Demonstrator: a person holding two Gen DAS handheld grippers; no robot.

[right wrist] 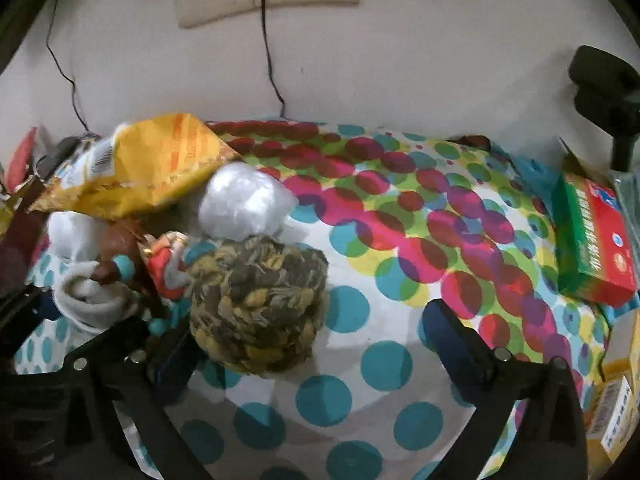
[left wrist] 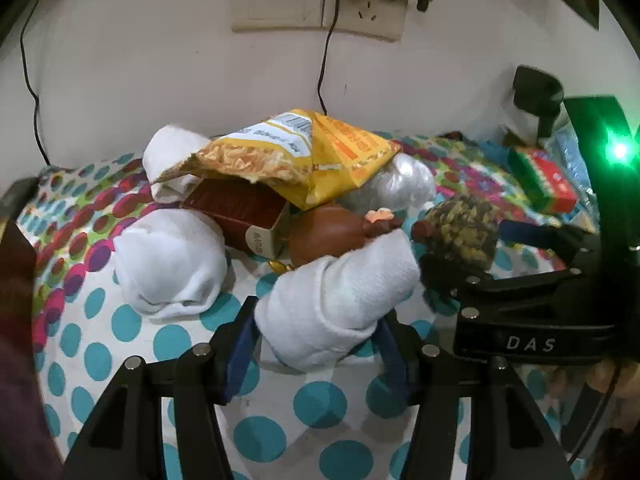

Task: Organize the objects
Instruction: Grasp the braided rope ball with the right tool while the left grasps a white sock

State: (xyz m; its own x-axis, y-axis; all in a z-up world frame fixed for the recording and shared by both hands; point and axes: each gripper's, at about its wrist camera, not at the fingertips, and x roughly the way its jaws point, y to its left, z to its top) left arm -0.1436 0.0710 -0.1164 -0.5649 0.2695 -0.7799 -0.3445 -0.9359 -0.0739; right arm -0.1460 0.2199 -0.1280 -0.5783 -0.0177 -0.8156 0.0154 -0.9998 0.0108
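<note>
A rolled white cloth [left wrist: 336,304] lies on the dotted tablecloth [left wrist: 132,322] toward its near edge, and the left gripper [left wrist: 316,344] has its two blue-padded fingers on either side of the roll. The pads sit against the cloth, clamped on it.

Just to the right, a round cake of pressed dried leaves [right wrist: 258,306] rests on the tablecloth. The right gripper [right wrist: 308,344] stands with its jaws wide apart; the cake lies close against the left finger, well apart from the right one, and is not gripped.

Behind the roll sits a heap toward the far edge by the wall: a brown rounded object [left wrist: 326,236], a dark red box [left wrist: 240,212], a yellow snack bag [left wrist: 296,156] lying on top, and a clear plastic bundle [left wrist: 396,184] partly under the bag. A second white cloth bundle [left wrist: 172,266] lies left of the held roll, and a third [left wrist: 172,164] farther back beneath the bag's corner.

Near the right edge of the tablecloth a red and green carton [right wrist: 592,244] lies alone. Cables hang down the wall from a socket plate [left wrist: 320,4].
</note>
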